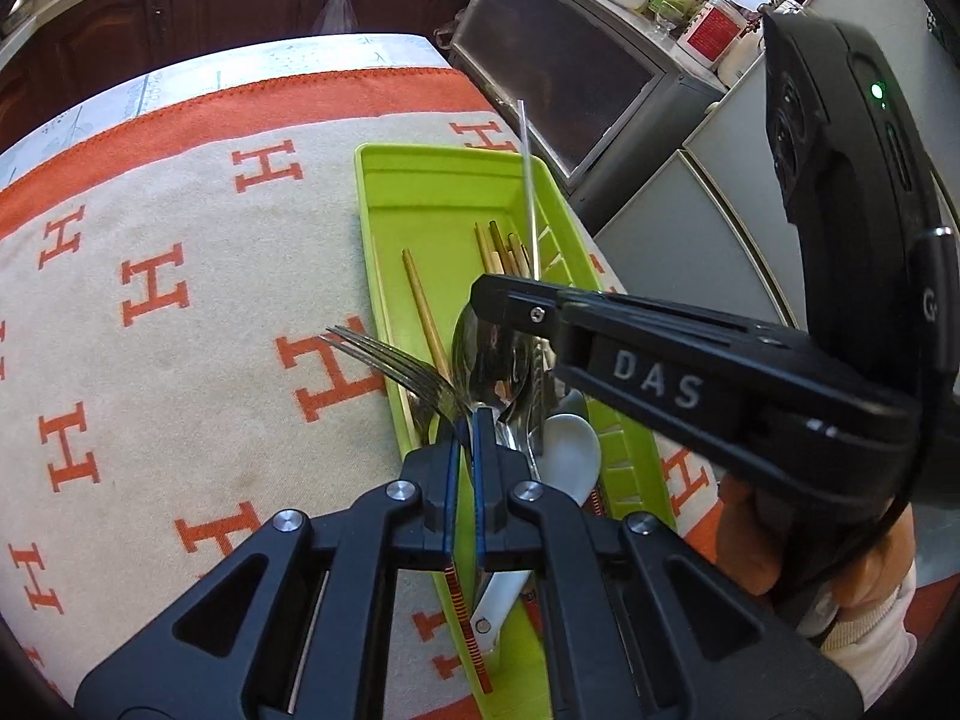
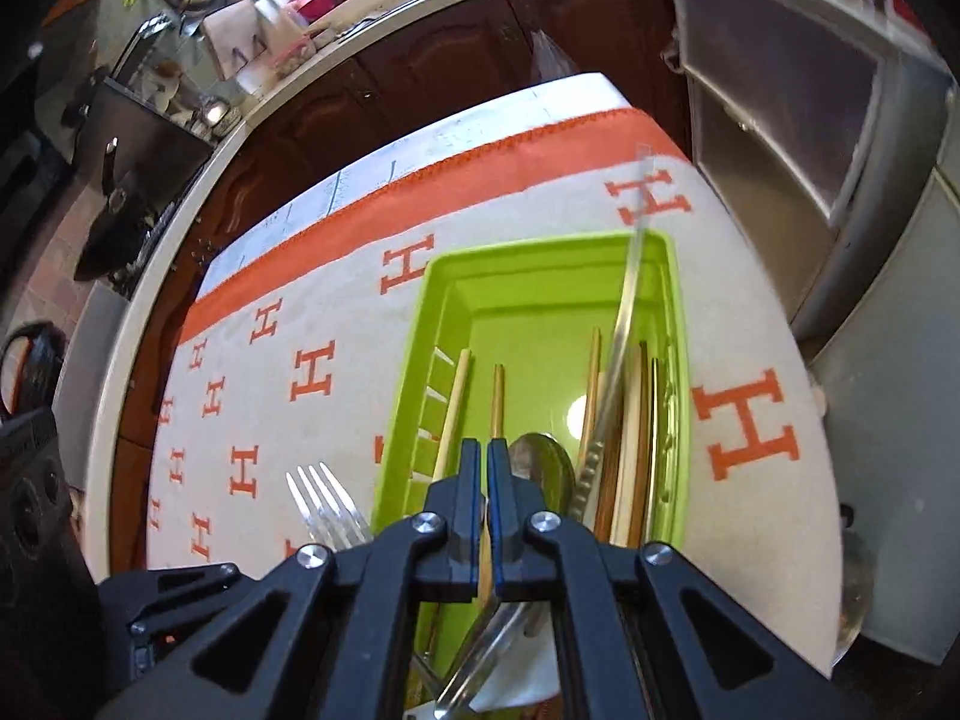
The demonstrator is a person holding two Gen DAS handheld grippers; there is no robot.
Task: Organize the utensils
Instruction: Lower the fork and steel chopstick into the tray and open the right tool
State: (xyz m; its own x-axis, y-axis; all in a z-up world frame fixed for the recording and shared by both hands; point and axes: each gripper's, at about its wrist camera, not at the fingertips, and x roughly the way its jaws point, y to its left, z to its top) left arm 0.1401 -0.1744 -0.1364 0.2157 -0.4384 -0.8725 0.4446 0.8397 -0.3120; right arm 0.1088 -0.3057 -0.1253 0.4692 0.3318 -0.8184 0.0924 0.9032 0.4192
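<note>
The left gripper is clamped on a steel fork whose tines point out over the green tray's left rim. The right gripper, fingers nearly together, pinches a long clear straw-like stick that slants away toward the tray's far end. The tray, holding chopsticks and a spoon, lies lengthwise near the blanket-covered bench's right edge.

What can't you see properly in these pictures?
- Fork handle: left view, hidden behind the left gripper.
- White spoon: left view, partly covered by the right gripper.
- Tray near end: right view, hidden under the right gripper.
- Counter bottle labels: too small.
</note>
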